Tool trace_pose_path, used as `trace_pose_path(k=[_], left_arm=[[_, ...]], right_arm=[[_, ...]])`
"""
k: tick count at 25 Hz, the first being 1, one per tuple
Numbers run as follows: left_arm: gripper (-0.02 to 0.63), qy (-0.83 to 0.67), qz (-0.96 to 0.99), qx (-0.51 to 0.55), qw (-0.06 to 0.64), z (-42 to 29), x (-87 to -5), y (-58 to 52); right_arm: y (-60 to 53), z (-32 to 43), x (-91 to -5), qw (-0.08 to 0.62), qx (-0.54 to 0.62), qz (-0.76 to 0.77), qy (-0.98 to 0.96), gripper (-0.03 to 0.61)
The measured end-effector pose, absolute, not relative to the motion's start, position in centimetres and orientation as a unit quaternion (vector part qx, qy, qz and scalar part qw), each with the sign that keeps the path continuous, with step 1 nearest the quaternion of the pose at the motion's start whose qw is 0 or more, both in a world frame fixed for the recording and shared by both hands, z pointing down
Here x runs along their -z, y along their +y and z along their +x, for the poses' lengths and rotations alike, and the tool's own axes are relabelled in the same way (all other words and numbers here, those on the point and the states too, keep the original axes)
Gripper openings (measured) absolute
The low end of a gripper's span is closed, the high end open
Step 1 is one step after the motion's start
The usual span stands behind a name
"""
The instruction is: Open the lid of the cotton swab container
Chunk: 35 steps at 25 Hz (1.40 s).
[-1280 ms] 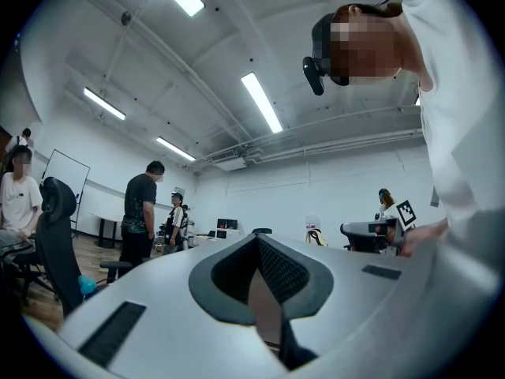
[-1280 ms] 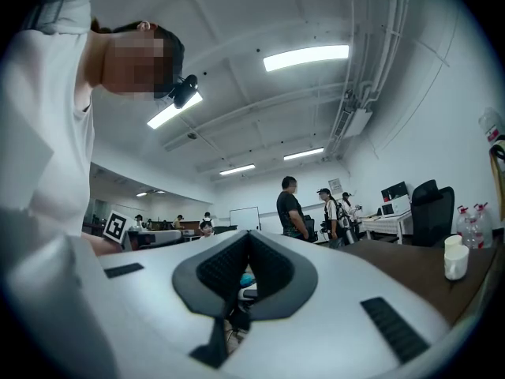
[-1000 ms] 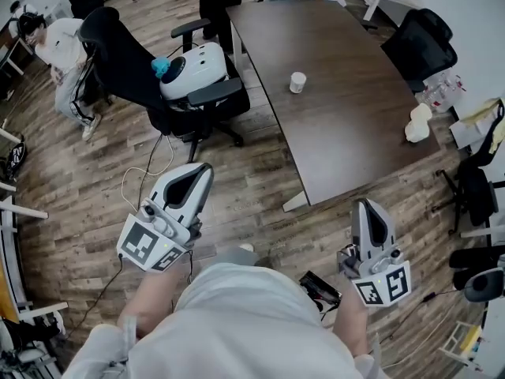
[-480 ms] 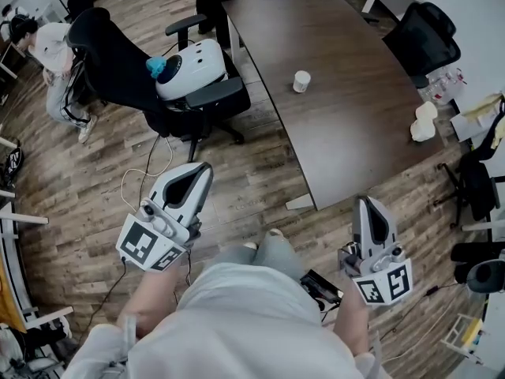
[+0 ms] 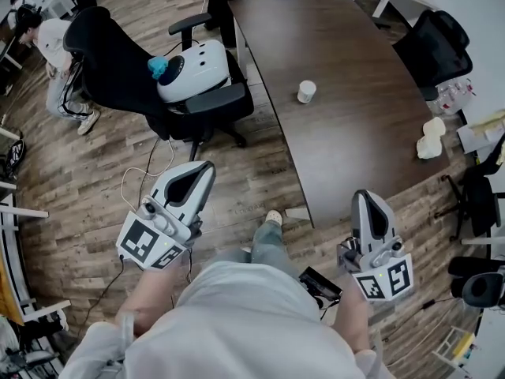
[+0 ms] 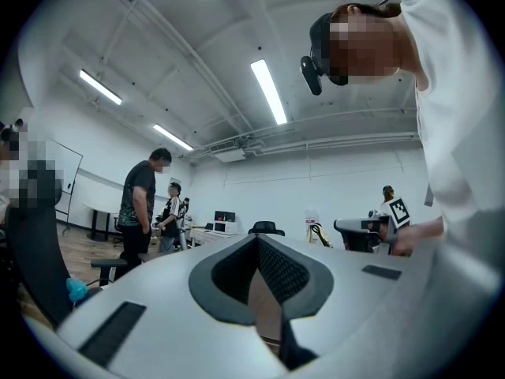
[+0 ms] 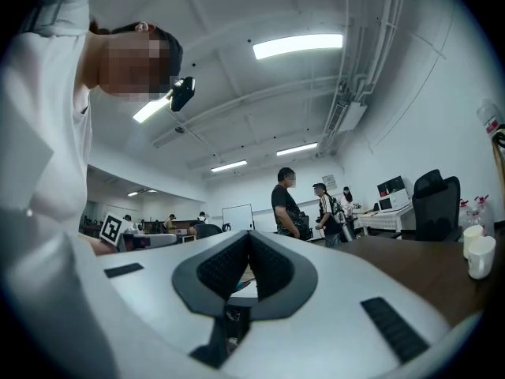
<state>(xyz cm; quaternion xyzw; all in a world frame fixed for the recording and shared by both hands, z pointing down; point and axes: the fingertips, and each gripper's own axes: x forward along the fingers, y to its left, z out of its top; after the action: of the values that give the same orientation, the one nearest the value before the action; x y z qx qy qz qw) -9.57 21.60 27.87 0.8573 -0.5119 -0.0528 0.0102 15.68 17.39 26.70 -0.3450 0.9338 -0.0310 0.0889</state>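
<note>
The cotton swab container [image 5: 306, 91] is a small white cylinder standing alone on the dark brown table [image 5: 355, 140], well ahead of both grippers. It also shows at the far right of the right gripper view as a white container [image 7: 479, 256] on the tabletop. My left gripper [image 5: 202, 170] is held over the wood floor, left of the table, shut with nothing between its fingers. The right gripper [image 5: 368, 200] hovers near the table's near corner, also shut and empty. In the gripper views the left gripper's pads [image 6: 272, 271] and the right gripper's pads [image 7: 264, 267] meet.
A black office chair carrying a white rounded device [image 5: 193, 68] stands left of the table. Another black chair [image 5: 432, 47] is at the far right. White lumps [image 5: 432, 139] sit at the table's right edge. A cable [image 5: 146, 172] trails on the floor. People stand at the room's far side.
The table and container have slid nearer in the head view as the person walks forward. A foot now shows ahead. Both grippers stay shut and level.
</note>
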Motion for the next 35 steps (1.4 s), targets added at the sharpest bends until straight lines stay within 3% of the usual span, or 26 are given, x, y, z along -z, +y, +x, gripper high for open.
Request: trace_pose_path(k=[15, 35], left_arm=[[0.012, -0.527, 0.848, 0.044, -0.021, -7.4, -25.8, 12.1], [0.012, -0.535, 0.844, 0.018, 0.009, -5.7, -28.3, 4.8]], right_arm=[[6.8, 16.9, -25.7, 0.104, 0.03, -0.319, 0.942, 0.018], [-1.9, 17.9, -27.0, 0.099, 0.045, -0.295, 0.949, 0.018]])
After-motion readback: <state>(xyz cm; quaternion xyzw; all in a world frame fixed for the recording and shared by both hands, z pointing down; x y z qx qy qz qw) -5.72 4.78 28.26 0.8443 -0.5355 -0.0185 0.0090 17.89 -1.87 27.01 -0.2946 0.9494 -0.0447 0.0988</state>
